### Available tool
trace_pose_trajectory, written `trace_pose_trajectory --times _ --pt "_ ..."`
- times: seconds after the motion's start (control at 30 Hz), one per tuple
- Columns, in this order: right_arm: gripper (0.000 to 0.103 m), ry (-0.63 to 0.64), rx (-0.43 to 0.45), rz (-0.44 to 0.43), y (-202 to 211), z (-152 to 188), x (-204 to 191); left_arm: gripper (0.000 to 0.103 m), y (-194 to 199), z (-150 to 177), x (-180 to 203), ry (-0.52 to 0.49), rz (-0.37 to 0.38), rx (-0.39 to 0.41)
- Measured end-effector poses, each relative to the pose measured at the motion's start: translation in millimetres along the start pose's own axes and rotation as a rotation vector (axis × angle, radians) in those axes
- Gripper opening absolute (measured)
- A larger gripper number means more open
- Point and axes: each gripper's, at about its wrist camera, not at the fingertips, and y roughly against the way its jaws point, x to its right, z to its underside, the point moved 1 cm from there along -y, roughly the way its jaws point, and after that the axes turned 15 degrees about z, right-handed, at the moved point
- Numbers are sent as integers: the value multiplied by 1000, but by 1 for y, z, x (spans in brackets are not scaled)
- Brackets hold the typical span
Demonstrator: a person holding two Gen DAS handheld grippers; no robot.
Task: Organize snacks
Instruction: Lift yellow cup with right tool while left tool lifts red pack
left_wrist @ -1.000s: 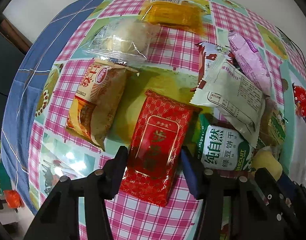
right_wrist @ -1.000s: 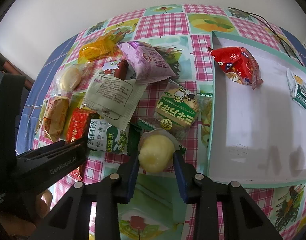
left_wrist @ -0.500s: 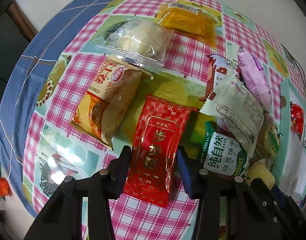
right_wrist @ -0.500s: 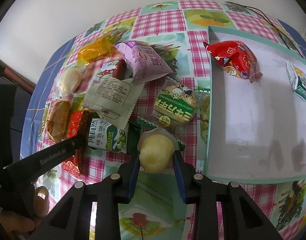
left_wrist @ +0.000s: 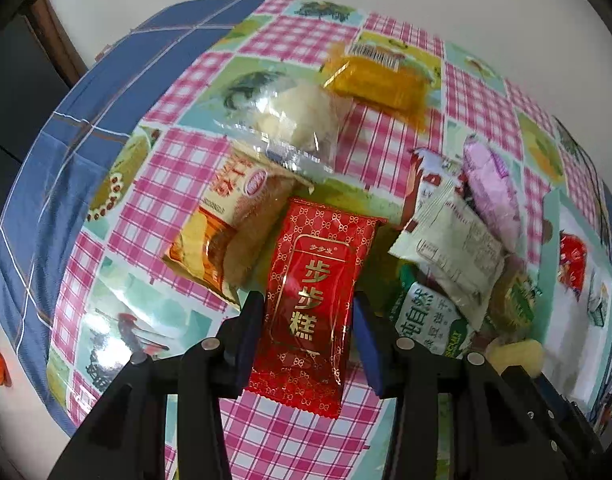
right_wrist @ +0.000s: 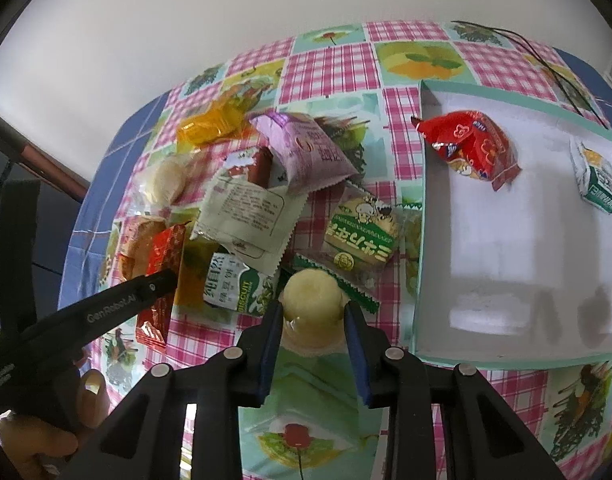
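The left gripper (left_wrist: 308, 320) is clamping a red cake packet (left_wrist: 312, 304) above the surface (left_wrist: 153, 208); the right gripper (right_wrist: 313, 316) is gripping a yellow jelly cup (right_wrist: 312, 298) beside the white tray (right_wrist: 506, 354). Both should be lifting clear of neighbouring wrappers before crossing the tray's rim.

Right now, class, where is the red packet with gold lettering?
In the left wrist view, the red packet sits low and central between the left gripper's jaws, beside the orange bread packet.
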Motion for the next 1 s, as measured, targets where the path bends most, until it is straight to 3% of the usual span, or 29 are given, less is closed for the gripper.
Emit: trace_pose_trajectory --times 0.03,0.07,0.27,0.53,0.6,0.73,1.0 --pt "21 -2 6 -5 2 -1 1 46 4 0 0 0 3 9" --pt "19 -6 13 -11 4 -1 2 46 8 0 1 -1 6 19" --pt "19 3 14 -11 4 -2 2 46 21 -1 2 -4 9 49" --pt "20 10 -13 -17 -7 -2 0 46 5 7 0 28 7 3" --pt "22 28 -9 -10 -7 -1 -1 46 5 8 0 32 9 2" --pt "35 80 0 20 -8 -2 -4 46 5 9 1 28 11 3" --pt "41 79 14 -4 -19 -13 0 46 5 8 1 26 9 -3"
